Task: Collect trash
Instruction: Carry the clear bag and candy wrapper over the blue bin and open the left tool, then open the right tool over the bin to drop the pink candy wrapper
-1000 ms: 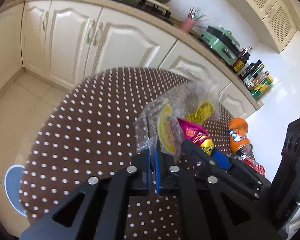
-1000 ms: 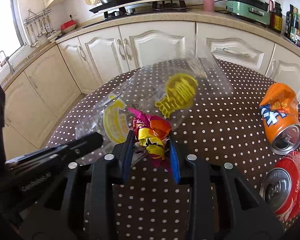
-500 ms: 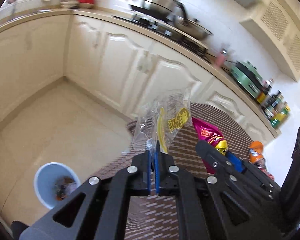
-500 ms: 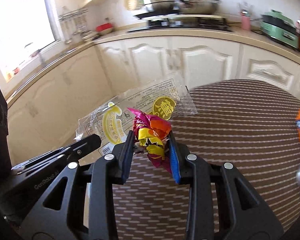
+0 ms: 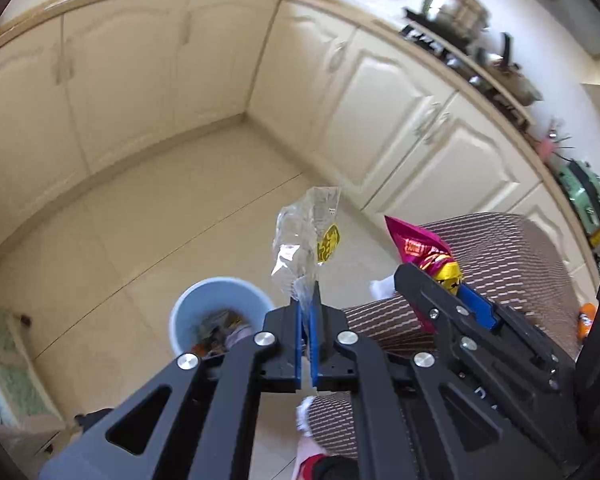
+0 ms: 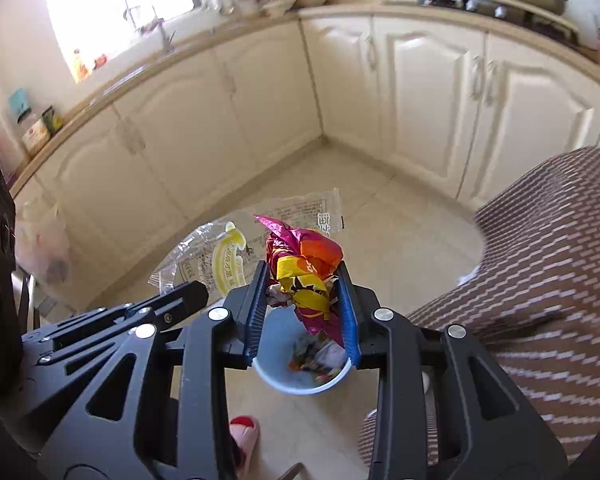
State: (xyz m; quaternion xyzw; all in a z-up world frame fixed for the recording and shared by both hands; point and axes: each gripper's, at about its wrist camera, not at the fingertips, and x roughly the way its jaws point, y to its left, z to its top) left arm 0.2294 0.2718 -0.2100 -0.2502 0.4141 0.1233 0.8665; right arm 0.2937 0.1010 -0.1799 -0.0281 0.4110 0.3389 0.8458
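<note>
Grippers are both gripping trash above the floor: the left gripper (image 5: 308,312) is pinching a clear bag (image 5: 306,236) with a yellow printed seal, its writing too small to read, and the right gripper (image 6: 302,300) is squeezing a crumpled pink, orange and yellow wrapper (image 6: 304,264). A blue bin (image 6: 276,360) holding scraps is sitting on the tiles right below. A brown-clothed table (image 6: 548,264) is standing beside it.
</note>
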